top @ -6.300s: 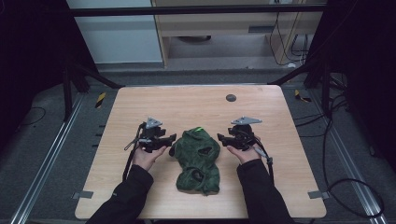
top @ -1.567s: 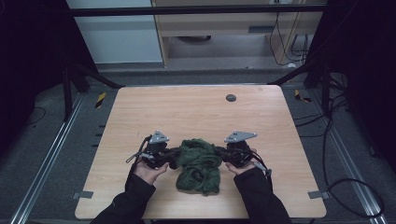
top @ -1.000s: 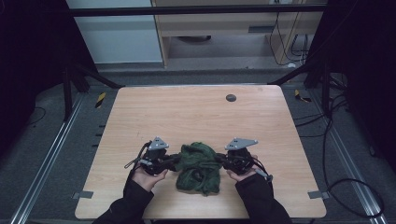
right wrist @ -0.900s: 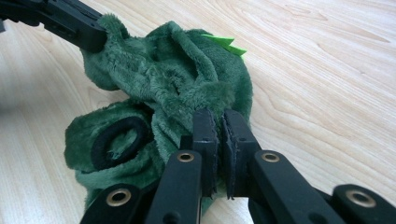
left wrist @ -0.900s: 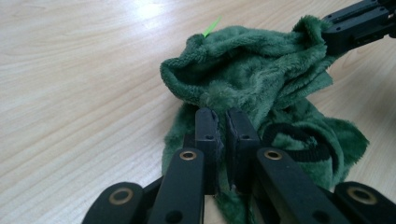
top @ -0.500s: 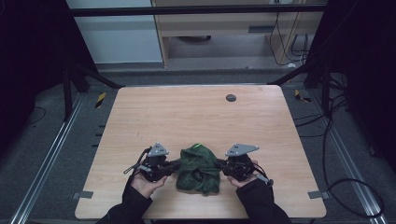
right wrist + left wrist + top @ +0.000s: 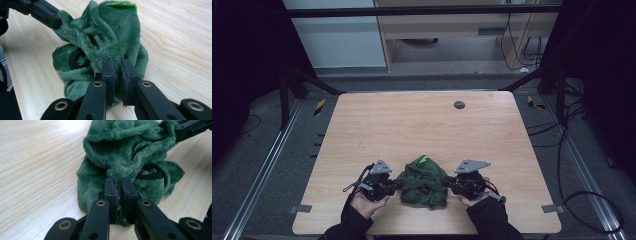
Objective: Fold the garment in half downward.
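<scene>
Green plush cloth (image 7: pixel 424 182) bunched, crumpled on table (image 7: pixel 412 130).

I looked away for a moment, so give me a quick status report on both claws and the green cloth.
Left claw shut on green cloth. Right claw shut on its opposite side. Cloth bunched on table, near edge. Nothing in the way.

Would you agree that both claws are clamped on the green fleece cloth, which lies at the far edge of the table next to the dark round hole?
Not quite. Both the left claw and the right claw are clamped on the green fleece cloth, but the high view shows it at the near edge of the table, by the person's hands, well away from the dark round hole.
</scene>
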`<act>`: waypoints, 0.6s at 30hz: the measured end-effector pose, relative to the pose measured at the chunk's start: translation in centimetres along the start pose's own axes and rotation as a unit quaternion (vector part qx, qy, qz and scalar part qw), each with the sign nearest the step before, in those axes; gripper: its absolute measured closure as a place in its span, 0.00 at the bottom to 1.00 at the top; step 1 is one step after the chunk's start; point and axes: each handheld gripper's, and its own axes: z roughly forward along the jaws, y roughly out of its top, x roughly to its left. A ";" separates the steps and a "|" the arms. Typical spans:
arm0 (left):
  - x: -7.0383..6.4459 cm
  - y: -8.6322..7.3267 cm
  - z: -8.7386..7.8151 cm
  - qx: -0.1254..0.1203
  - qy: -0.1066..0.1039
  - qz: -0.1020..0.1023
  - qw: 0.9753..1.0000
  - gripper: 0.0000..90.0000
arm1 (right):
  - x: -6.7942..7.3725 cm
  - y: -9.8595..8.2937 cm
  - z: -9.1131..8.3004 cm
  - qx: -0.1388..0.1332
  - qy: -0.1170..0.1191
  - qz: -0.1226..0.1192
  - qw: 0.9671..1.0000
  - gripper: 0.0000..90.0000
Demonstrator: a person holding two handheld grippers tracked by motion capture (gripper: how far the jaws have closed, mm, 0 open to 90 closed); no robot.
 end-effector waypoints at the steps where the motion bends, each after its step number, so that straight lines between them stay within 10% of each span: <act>1: -0.1 -0.1 0.0 0.001 -0.002 -0.004 1.000 0.94 | 0.0 -0.1 0.0 0.001 0.001 0.001 1.000 0.92; 18: -0.8 -1.3 0.3 0.022 -0.011 -0.001 1.000 0.95 | 0.6 -1.5 0.1 0.018 0.022 0.017 0.999 0.94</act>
